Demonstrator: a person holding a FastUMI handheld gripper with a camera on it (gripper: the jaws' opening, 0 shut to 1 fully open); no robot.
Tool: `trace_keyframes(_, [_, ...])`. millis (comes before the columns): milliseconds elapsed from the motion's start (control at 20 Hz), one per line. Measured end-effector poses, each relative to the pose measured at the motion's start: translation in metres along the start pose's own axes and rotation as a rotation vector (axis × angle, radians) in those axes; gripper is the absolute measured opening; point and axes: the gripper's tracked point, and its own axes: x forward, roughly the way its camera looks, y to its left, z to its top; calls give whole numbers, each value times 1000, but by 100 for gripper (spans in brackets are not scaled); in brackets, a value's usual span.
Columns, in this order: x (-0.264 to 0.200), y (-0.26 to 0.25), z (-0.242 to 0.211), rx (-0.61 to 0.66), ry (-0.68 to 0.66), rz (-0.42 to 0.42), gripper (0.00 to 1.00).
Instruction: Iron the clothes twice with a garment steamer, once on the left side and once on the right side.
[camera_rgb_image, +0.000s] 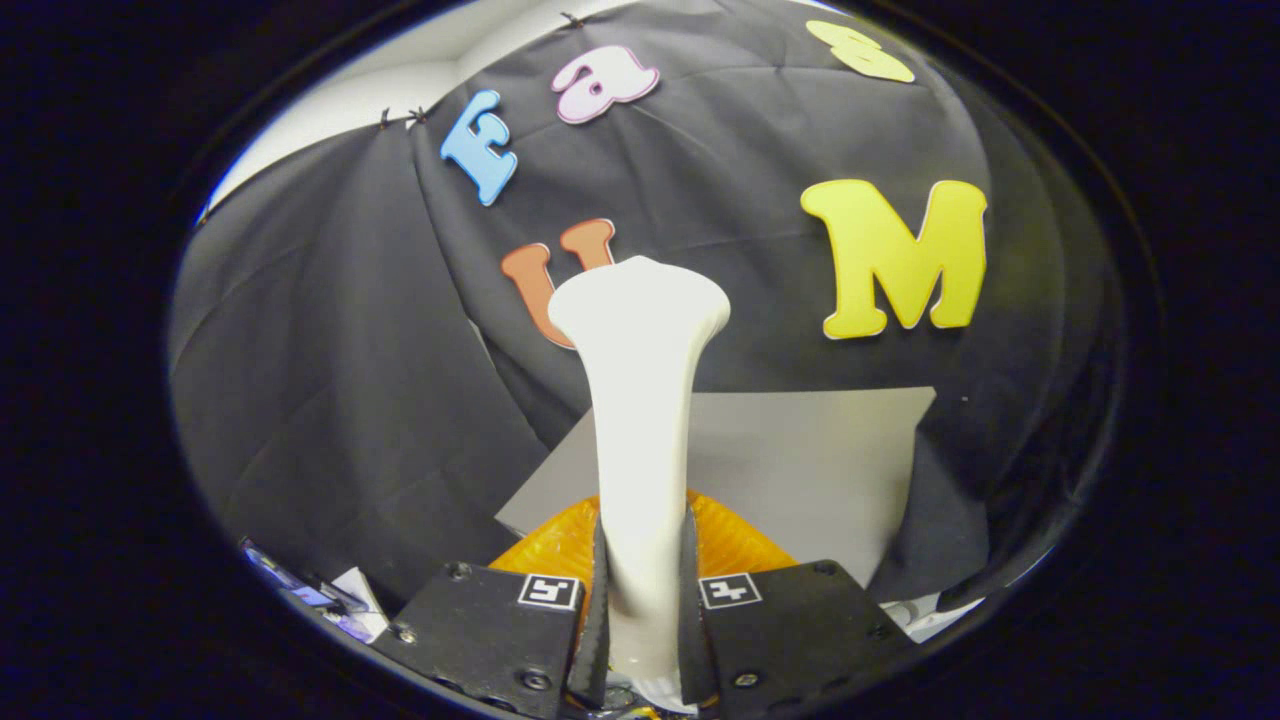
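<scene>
My gripper (643, 590) is shut on the white handle of the garment steamer (640, 400), both fingers pressing its narrow lower part. The steamer stands upright and widens into a flared head at the top, in front of the black cloth wall. Its translucent orange base (735, 545) shows just behind the fingers on both sides of the handle. Beyond the steamer lies a flat grey sheet (800, 460), possibly the garment or a board; I cannot tell which.
The black cloth wall (330, 400) hangs close behind and to both sides. Some white and coloured paper bits (335, 595) lie low beside the left finger, and a white edge (935, 615) shows beside the right finger.
</scene>
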Motion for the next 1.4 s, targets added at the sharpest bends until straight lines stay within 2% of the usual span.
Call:
trace_keyframes(150, [-44,-19,7,-37,-76,-31,30])
trace_keyframes(350, [-105,-46,-1,-13,-114,-30,30])
trace_keyframes(550, [-168,-78,-1,-14,-188,-64,31])
trace_keyframes(900, [-259,-144,33,-6,-352,-102,30])
trace_keyframes(1200, [-300,-209,78,-10,-470,-119,30])
trace_keyframes(1400, [-308,-246,103,-43,-524,-148,30])
